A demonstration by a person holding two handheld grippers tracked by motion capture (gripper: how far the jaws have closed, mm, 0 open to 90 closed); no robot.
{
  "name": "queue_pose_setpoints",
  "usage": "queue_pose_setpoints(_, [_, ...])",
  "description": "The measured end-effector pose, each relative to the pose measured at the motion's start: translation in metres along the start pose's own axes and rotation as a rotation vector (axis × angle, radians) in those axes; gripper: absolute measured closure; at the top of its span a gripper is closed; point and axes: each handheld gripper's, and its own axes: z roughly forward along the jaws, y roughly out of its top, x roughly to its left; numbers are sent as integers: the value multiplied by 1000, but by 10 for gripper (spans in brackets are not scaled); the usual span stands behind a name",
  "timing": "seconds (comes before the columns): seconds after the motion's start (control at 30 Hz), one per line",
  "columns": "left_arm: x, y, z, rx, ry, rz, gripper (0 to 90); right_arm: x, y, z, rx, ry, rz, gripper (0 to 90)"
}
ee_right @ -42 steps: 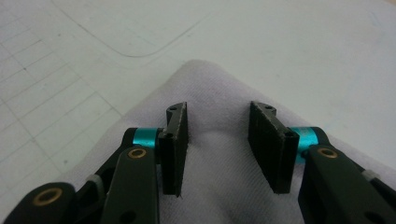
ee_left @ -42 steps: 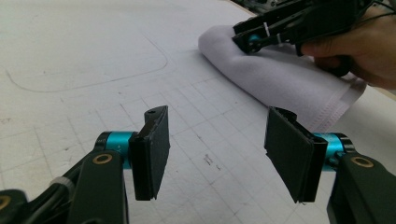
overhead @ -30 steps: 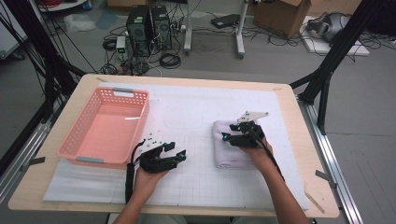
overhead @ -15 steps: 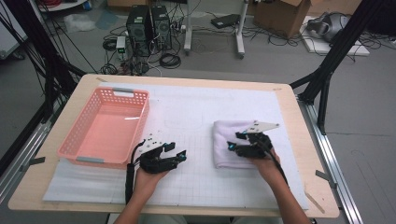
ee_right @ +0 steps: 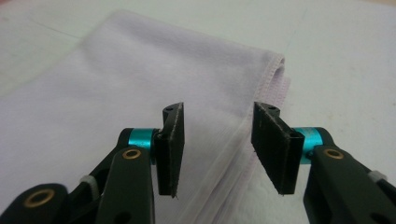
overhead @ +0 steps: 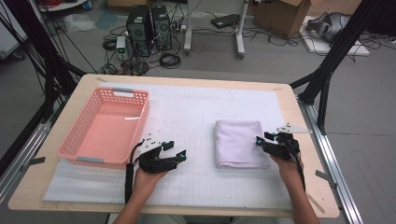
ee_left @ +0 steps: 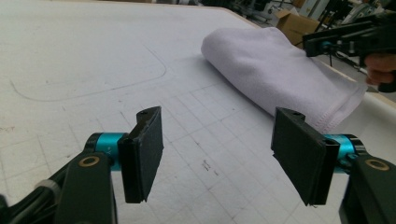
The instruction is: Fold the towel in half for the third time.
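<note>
A folded pale lilac towel [overhead: 238, 142] lies on the white gridded mat [overhead: 196, 107], right of centre. My right gripper [overhead: 261, 141] is at the towel's right edge, pointing left at it. In the right gripper view its jaws [ee_right: 219, 149] stand apart over the towel's stitched hem [ee_right: 275, 70], and the pads press on nothing. My left gripper [overhead: 175, 150] rests low on the mat left of the towel. Its jaws [ee_left: 222, 158] have just been opening, with only bare mat between them. The towel [ee_left: 280, 70] lies ahead of it, with the right gripper [ee_left: 327, 44] beyond.
A pink plastic basket [overhead: 140, 121] with nothing in it sits on the left of the mat. The wooden table's right edge [overhead: 308, 154] runs close beside my right hand. Computer towers, cables and boxes are on the floor beyond the table.
My right gripper has moved to the right, from over the towel's middle to its right edge. The left hand stayed put and its jaws spread wider.
</note>
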Motion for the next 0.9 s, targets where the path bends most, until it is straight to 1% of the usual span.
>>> queue_pose_setpoints(0.1, [0,1,0,-9,4,-8,285,10,-5,-13,15,16,-56,542])
queue_pose_setpoints(0.13, [0,2,0,-8,7,-5,281,13,-8,-16,31,15,-72,548])
queue_pose_setpoints(0.17, [0,2,0,-7,13,-4,274,14,-13,-17,53,0,-86,561])
queue_pose_setpoints(0.2, [0,2,0,-6,15,-4,257,14,-19,-17,80,-11,-85,563])
queue_pose_setpoints(0.23, [0,2,0,-8,8,-5,235,11,-26,-17,105,-23,-83,573])
queue_pose_setpoints(0.27, [-1,2,0,-11,5,-4,233,8,-32,-18,124,-32,-67,570])
queue_pose_setpoints(0.3, [-1,2,0,-11,5,-4,233,8,-32,-18,124,-32,-67,570])
queue_pose_setpoints(0.33, [-1,3,0,-13,6,-3,233,2,-36,-24,116,-42,-28,571])
queue_pose_setpoints(0.37, [0,3,-1,-23,0,-6,238,2,-36,-27,121,-56,-28,578])
queue_pose_setpoints(0.4, [1,3,-2,-26,-4,-10,240,2,-36,-30,119,-61,-29,581])
queue_pose_setpoints(0.43, [1,4,-2,-31,-3,-16,240,2,-37,-34,109,-59,-30,579])
queue_pose_setpoints(0.47, [1,4,-2,-31,-3,-16,242,2,-37,-38,93,-46,-14,563])
queue_pose_setpoints(0.53, [2,3,-2,-35,7,-13,252,0,-36,-48,35,-23,5,510])
queue_pose_setpoints(0.57, [2,3,-2,-35,7,-13,264,0,-36,-48,35,-23,5,510])
queue_pose_setpoints(0.6, [3,3,-2,-31,-2,-7,271,-2,-36,-56,-19,-16,20,443])
queue_pose_setpoints(0.63, [3,3,-2,-37,-9,-4,270,-2,-37,-60,-32,-21,15,428])
queue_pose_setpoints(0.67, [3,3,-2,-37,-9,-4,268,-2,-37,-60,-32,-21,15,428])
queue_pose_setpoints(0.7, [4,3,-1,-52,-28,20,251,-3,-39,-66,-54,-30,6,374])
queue_pose_setpoints(0.73, [3,3,-1,-69,-34,35,236,-3,-40,-67,-61,-31,6,357])
queue_pose_setpoints(0.77, [2,3,-1,-86,-37,55,231,-3,-40,-69,-65,-37,-4,323])
queue_pose_setpoints(0.8, [2,3,-1,-86,-37,55,231,-3,-41,-70,-73,-46,-12,292])
queue_pose_setpoints(0.83, [1,3,-1,-93,-21,99,235,-3,-41,-70,-79,-46,-20,266])
queue_pose_setpoints(0.87, [1,3,-1,-93,-21,99,243,-4,-41,-70,-86,-44,-26,246])
queue_pose_setpoints(0.9, [0,3,0,-78,-26,99,246,-5,-42,-70,-89,-39,-25,228])
